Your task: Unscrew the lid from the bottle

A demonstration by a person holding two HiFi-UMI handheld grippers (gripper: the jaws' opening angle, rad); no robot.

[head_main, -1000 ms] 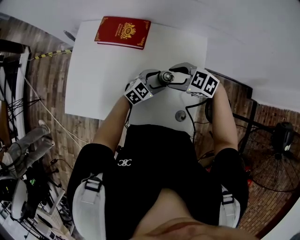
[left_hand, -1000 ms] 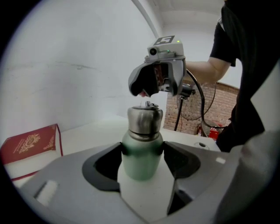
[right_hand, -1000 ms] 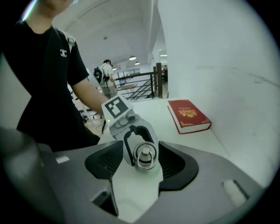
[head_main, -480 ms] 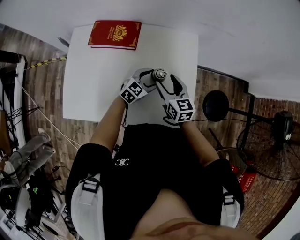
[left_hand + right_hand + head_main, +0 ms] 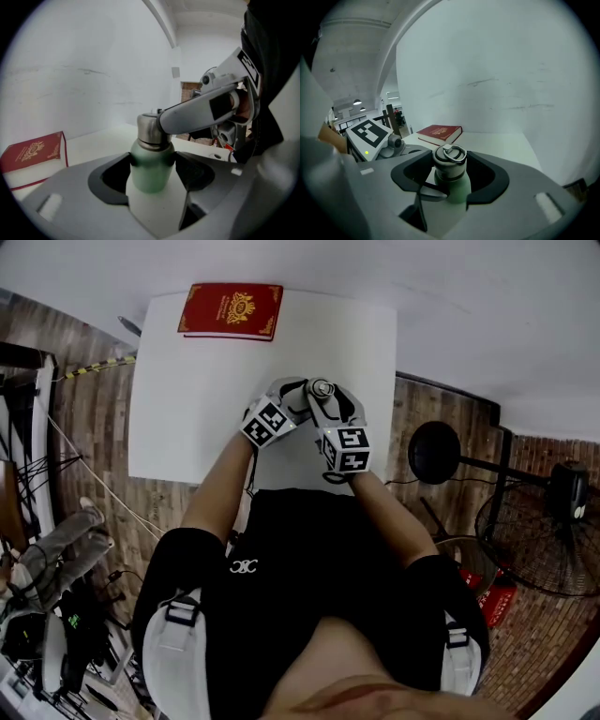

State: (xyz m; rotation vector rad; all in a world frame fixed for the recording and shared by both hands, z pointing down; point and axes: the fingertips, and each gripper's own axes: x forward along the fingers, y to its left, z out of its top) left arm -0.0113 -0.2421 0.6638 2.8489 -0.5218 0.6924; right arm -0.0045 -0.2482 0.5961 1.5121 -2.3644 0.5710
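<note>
Head view, read with the two gripper views. Nearest the wearer, the right gripper [image 5: 325,399] reaches to the bottle [image 5: 151,171] from its near side. The left gripper [image 5: 152,164] comes in from the bottle's left. The bottle stands upright on the white table [image 5: 187,381], toward the table's near edge.

Left gripper view: the jaws are clamped on the bottle's green body, just below the steel lid [image 5: 450,164], with a pad pressed to each flank. This grip holds the bottle against turning.

Right gripper view: the jaws stand one on each side of the lid and are closing on it, and the pads appear to meet its sides. A wire ring [image 5: 453,152] lies flat on the lid's top. The lid sits square on the neck, with no gap to be made out.

Beyond the bottle, at the table's far edge and well apart from it, lies a red book [image 5: 231,311].

Step in hand, as judged: taking hold of the lid for a turn, with the lid not yet off. The next move calls for a firm pinch, then a rotation of the right gripper about the bottle's upright axis. Meanwhile the left gripper should keep the body fixed and level, so the bottle neither spins nor tips.
</note>
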